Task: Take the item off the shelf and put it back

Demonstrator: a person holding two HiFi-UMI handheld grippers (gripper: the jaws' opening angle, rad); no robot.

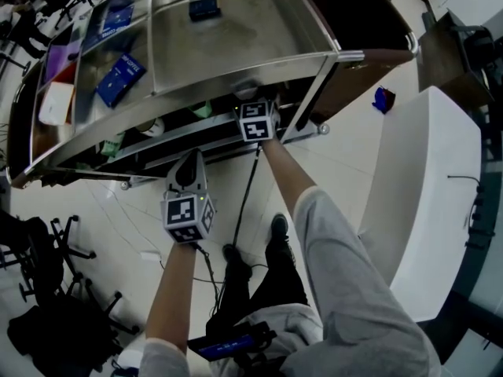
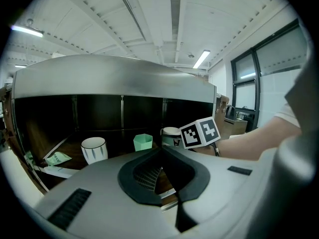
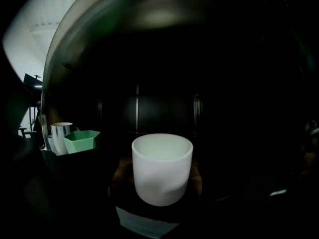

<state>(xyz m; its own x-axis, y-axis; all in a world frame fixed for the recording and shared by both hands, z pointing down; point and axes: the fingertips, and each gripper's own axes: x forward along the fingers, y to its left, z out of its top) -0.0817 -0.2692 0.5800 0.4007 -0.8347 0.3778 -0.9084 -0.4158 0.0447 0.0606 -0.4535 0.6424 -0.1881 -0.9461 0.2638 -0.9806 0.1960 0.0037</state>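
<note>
Steel shelf (image 1: 236,22): low dark bay, metal lip close overhead at 12. Right gripper (image 1: 258,121) inside the bay, jaws wide on both sides of the cup (image 3: 162,171), which stands on the wood. Best to close evenly, lift only little, draw back toward 6. Left gripper (image 2: 160,151) outside, jaws together, empty. Green tub (image 3: 79,139) near at 9; free room at 3.

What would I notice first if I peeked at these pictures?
Probably the big white cup, pale against the dark lower shelf right in front of the right gripper, which reaches in under the shiny steel shelf top. A small green tub and a striped mug stand to the cup's left. The left gripper hangs back outside the shelf with its jaws together.
</note>
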